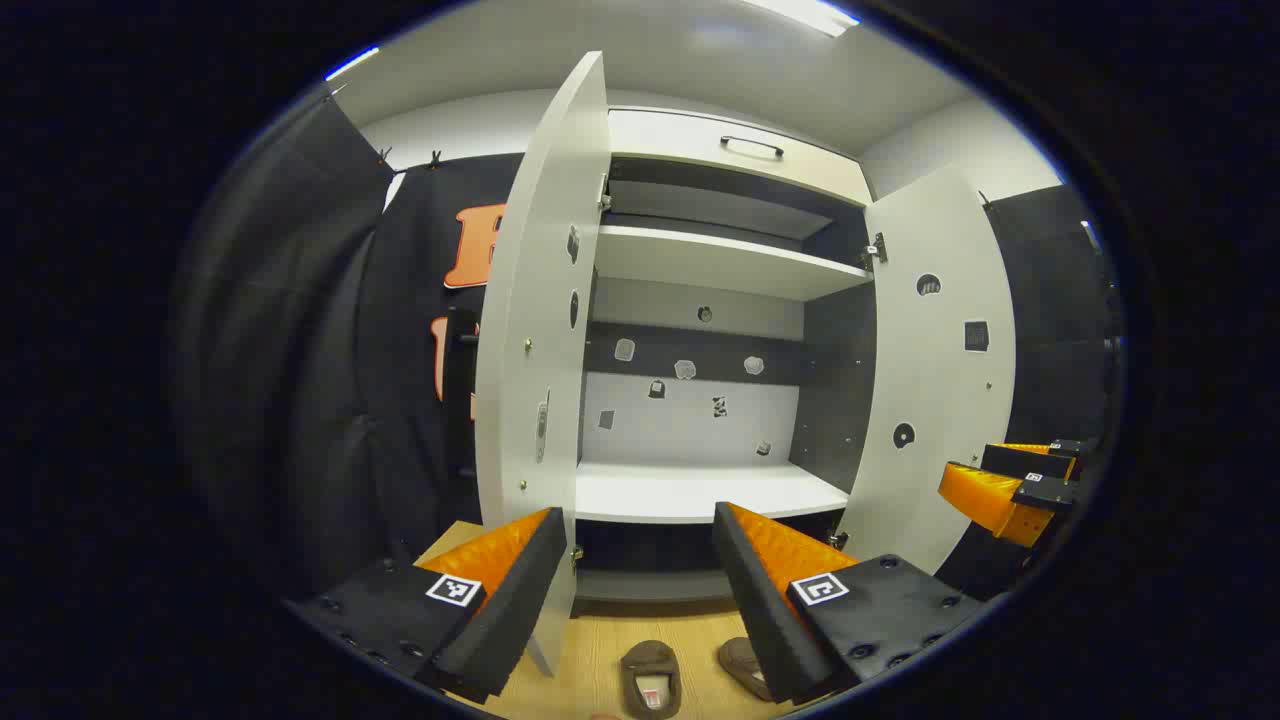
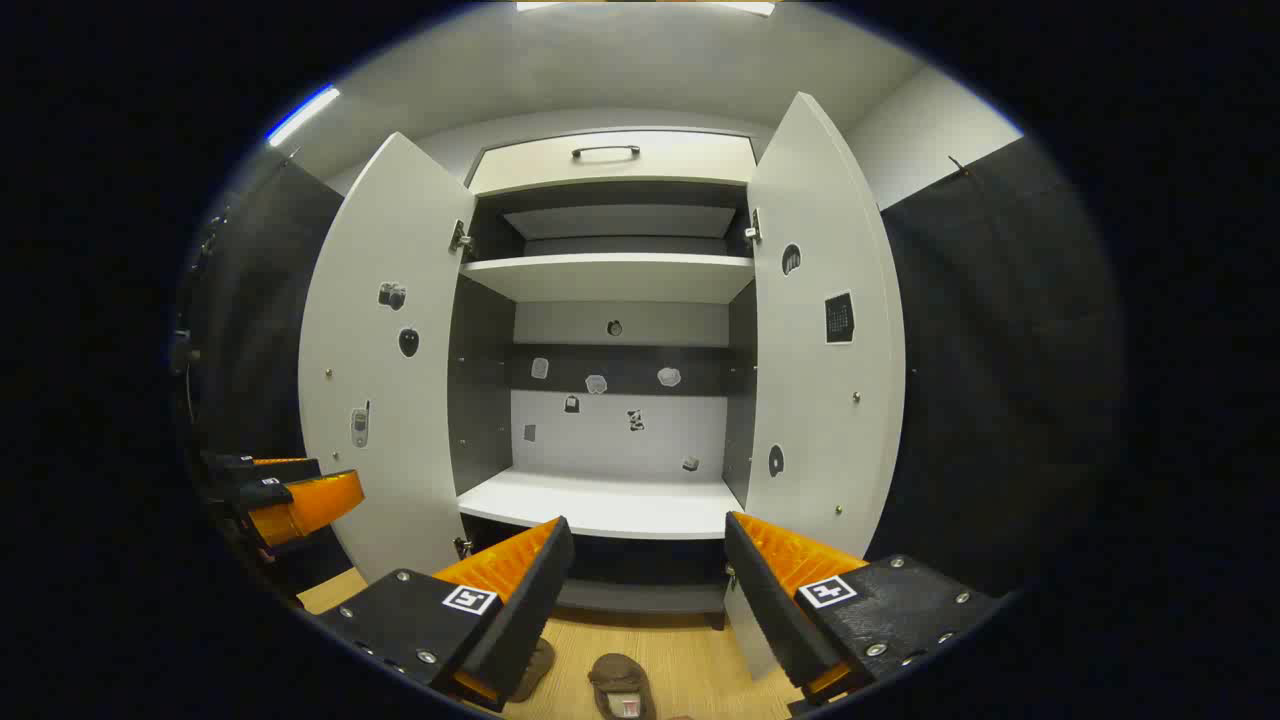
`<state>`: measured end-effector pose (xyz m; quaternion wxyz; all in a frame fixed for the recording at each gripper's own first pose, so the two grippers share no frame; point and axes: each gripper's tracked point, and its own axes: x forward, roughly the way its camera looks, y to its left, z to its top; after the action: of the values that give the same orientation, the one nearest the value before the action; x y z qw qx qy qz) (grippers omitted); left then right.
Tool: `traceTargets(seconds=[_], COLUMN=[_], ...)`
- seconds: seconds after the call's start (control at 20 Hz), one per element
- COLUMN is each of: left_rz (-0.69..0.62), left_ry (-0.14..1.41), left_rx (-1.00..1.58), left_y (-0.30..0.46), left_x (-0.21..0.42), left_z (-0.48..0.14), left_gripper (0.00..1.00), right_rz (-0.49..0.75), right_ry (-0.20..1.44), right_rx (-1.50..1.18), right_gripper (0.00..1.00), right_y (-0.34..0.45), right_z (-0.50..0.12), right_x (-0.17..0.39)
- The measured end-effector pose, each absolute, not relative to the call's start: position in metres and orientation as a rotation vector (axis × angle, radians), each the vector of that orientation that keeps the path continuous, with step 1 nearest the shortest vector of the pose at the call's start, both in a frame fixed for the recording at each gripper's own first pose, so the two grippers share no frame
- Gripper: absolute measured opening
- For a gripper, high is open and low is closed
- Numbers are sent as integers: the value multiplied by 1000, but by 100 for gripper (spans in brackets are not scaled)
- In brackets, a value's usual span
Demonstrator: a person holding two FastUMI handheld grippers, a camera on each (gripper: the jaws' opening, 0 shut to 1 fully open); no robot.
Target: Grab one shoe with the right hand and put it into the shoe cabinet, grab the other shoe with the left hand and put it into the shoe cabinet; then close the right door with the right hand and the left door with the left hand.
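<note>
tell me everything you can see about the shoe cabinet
The shoe cabinet is a tall white unit standing on a wood-look floor, both doors swung wide open. Inside are dark side walls, a white lower shelf and upper shelf, both bare, and small stickers on the back panel and doors. A drawer with a dark handle sits on top.

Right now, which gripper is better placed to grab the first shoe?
Right, probably. The right gripper hangs open with a brown slipper on the floor between its fingers. The left gripper, also open, sits similarly over the pair, so the edge is small.

Bright ceiling strip lights (image 1: 800, 12), sharp centre, edges perhaps softened
</note>
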<state>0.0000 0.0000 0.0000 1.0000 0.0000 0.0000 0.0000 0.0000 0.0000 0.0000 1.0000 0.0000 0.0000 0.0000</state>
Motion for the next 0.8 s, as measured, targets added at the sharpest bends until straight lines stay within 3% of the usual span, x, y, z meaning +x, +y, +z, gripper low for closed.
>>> traceTargets(seconds=[0.05, 0.8], left_rz=[1, 13], left_ry=[2, -8], left_rx=[12, 25], left_y=[-2, -4], left_x=[0, -4], left_z=[0, 1], left_gripper=[94, 97], right_rz=[-1, -2], right_ry=[5, 53], right_rx=[3, 19], right_gripper=[94, 94], right_y=[-2, -11], right_z=[-1, -21], right_x=[0, -5])
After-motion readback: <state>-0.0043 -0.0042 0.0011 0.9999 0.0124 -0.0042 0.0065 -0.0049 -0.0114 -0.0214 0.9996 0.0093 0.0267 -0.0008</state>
